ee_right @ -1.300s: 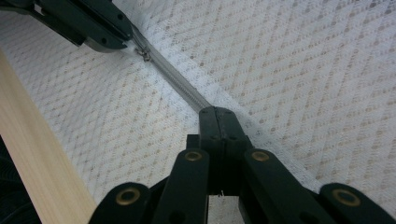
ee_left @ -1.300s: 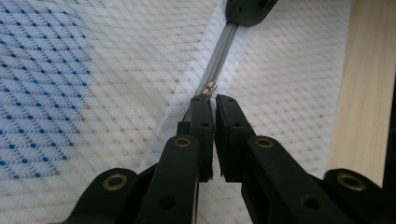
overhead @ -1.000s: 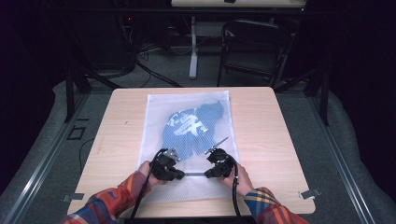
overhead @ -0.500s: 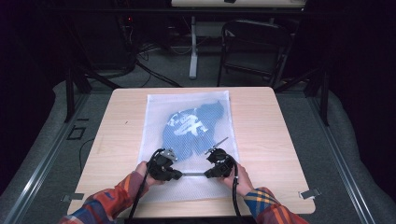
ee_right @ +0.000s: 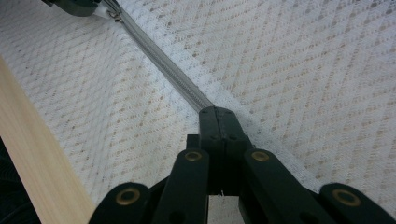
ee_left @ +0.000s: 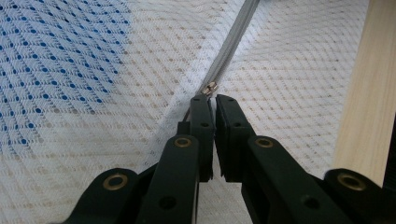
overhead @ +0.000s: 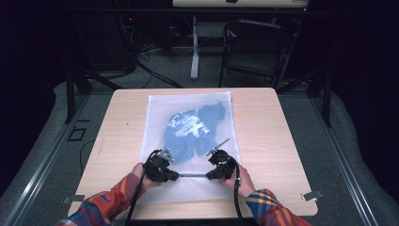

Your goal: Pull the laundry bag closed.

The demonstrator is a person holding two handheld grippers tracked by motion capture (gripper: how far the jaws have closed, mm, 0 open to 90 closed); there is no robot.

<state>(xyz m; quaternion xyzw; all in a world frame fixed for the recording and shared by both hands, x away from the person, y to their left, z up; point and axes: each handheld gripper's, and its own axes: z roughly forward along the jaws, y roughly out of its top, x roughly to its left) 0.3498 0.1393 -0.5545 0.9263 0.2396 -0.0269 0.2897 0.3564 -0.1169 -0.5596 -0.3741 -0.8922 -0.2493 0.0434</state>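
Note:
A white mesh bag (overhead: pixel 188 141) with a blue garment (overhead: pixel 190 132) inside lies flat on the wooden table (overhead: pixel 263 136). Its grey zipper (overhead: pixel 193 175) runs across the near end. My left gripper (overhead: pixel 178 175) points right, shut, with the small metal zipper pull (ee_left: pixel 211 88) right at its tips (ee_left: pixel 215 99). The right gripper (overhead: pixel 208 176) faces it from the other side, shut on the zipper tape (ee_right: pixel 217 111). In the right gripper view the zipper (ee_right: pixel 159 60) stretches away to the pull (ee_right: pixel 114 16) and the left gripper (ee_right: pixel 70 4).
A strip of bare table (ee_left: pixel 369 93) lies beside the bag's near edge (ee_right: pixel 42 163). Plaid sleeves (overhead: pixel 108 200) come in from the bottom. Beyond the table stand a dark chair (overhead: pixel 256 47) and a table leg (overhead: pixel 194 47) on the floor.
The left gripper has edged slightly to the left along the zipper. The right gripper and the bag have stayed put.

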